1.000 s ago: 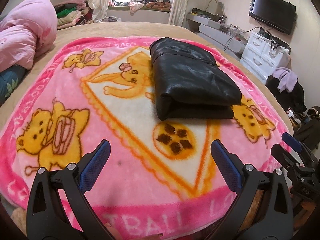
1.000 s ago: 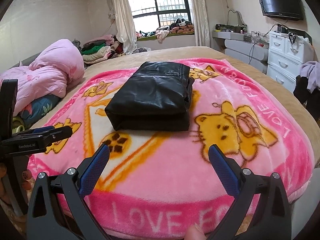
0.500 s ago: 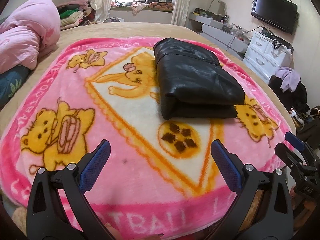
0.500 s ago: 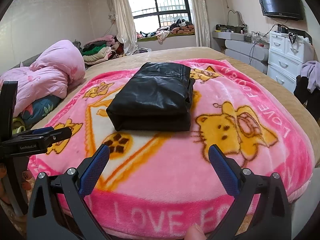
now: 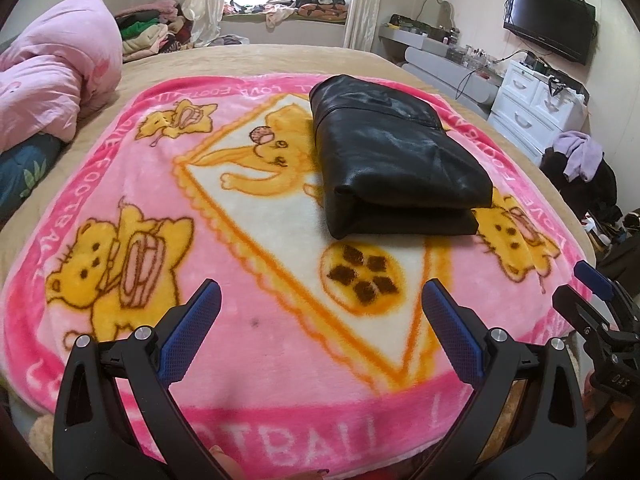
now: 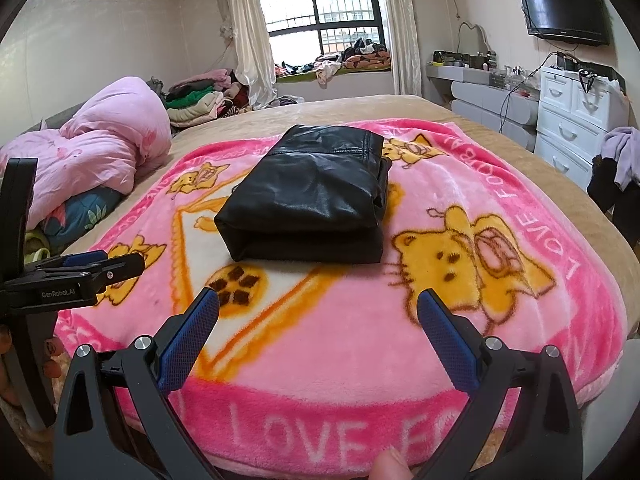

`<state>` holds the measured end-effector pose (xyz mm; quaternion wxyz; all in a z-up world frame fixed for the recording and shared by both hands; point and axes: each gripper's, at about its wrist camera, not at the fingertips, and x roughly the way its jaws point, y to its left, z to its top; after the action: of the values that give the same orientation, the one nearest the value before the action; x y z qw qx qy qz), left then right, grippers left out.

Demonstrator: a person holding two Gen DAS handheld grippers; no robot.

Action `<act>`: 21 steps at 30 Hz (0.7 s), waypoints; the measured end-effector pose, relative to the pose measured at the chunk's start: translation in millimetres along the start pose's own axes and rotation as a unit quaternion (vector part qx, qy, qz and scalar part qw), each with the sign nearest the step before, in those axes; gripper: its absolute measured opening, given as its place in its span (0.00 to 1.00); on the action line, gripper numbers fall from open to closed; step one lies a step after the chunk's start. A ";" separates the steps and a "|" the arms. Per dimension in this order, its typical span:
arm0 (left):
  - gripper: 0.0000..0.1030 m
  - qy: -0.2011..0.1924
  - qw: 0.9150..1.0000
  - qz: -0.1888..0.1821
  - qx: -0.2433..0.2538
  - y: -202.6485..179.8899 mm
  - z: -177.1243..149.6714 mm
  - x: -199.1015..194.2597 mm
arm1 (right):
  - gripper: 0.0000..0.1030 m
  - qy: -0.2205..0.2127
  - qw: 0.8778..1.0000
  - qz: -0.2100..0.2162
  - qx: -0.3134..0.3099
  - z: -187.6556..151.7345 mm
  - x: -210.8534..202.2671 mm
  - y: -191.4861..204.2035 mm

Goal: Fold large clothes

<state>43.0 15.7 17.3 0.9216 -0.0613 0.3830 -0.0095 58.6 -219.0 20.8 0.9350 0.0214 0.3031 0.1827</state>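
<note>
A black leather garment point(image 5: 396, 160) point(image 6: 312, 196) lies folded into a thick rectangle on the pink cartoon blanket point(image 5: 248, 336) point(image 6: 400, 344) that covers the bed. My left gripper point(image 5: 320, 300) stands open near the blanket's front edge, well short of the garment, with nothing between its blue pads. My right gripper point(image 6: 318, 308) is likewise open and empty, back from the garment's near fold. Each gripper shows at the edge of the other's view.
A pink duvet point(image 6: 100, 152) is bunched at the bed's left side. White drawers point(image 6: 576, 120) and a wall TV point(image 6: 564, 8) stand on the right, with clothes point(image 5: 580, 160) draped nearby. Piled clothes point(image 6: 200, 100) lie by the window.
Both grippers have drawn back and risen slightly, so the garment looks a bit farther away. The garment has not moved and both grippers stay open.
</note>
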 end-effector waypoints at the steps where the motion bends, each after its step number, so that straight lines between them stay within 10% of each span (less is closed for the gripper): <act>1: 0.91 0.000 1.000 -0.001 0.000 0.5 0.0 -0.3 | 0.96 0.000 1.000 -0.001 0.000 0.1 -0.2 0.4; 21: 0.91 0.009 1.000 0.011 0.002 15.2 -3.9 1.4 | 0.96 0.000 0.999 -0.026 0.021 -5.7 -4.9 -14.7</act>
<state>40.9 30.3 11.8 0.9185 -0.0550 0.3915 -0.0009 56.6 -234.9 16.7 0.9389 0.0329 0.3069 0.1522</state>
